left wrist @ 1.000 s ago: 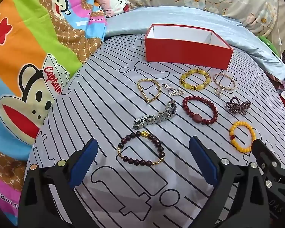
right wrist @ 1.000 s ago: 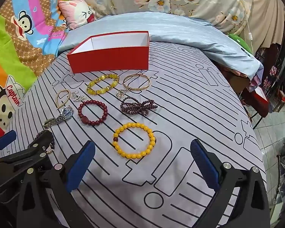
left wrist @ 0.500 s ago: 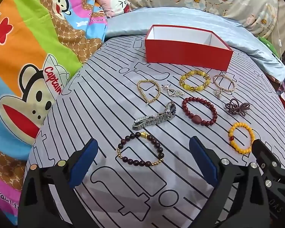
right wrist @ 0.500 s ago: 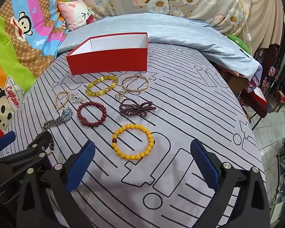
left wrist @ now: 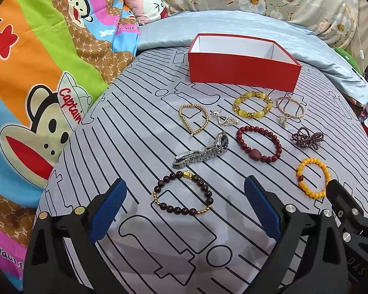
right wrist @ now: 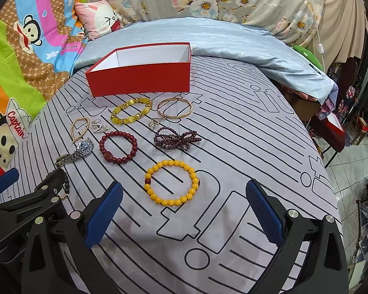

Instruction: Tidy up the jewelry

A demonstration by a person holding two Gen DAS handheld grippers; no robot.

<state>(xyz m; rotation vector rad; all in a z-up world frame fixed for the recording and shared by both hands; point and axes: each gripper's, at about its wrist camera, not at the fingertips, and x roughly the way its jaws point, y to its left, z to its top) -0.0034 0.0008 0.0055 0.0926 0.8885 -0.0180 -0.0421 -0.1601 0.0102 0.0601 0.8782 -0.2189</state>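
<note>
Several pieces of jewelry lie on a grey striped sheet before an empty red box (left wrist: pixel 243 71) (right wrist: pixel 139 79). My left gripper (left wrist: pixel 184 213) is open, just short of a dark bead bracelet (left wrist: pixel 182 192). My right gripper (right wrist: pixel 181 210) is open, just short of an orange bead bracelet (right wrist: pixel 171 183) (left wrist: pixel 311 177). Between them lie a silver watch (left wrist: pixel 202 153) (right wrist: pixel 73 154) and a red bead bracelet (left wrist: pixel 258 143) (right wrist: pixel 117 147). Farther back lie a purple bead bundle (right wrist: pixel 176 138), a yellow stone bracelet (left wrist: pixel 252 105), a gold bangle (right wrist: pixel 174 109), a thin gold chain (left wrist: pixel 193 117) and a silver pendant (left wrist: pixel 225 120).
A cartoon monkey blanket (left wrist: pixel 36 73) lies on the left. A pale blue quilt (right wrist: pixel 233 41) and a pink pillow (right wrist: pixel 98 18) lie behind the box. The bed drops off at the right to a tiled floor (right wrist: pixel 350 171) with a red stool (right wrist: pixel 331 132).
Both grippers have drawn back and up slightly, so the jewelry sits a little farther off. Both stay open. Nothing on the bed has moved.
</note>
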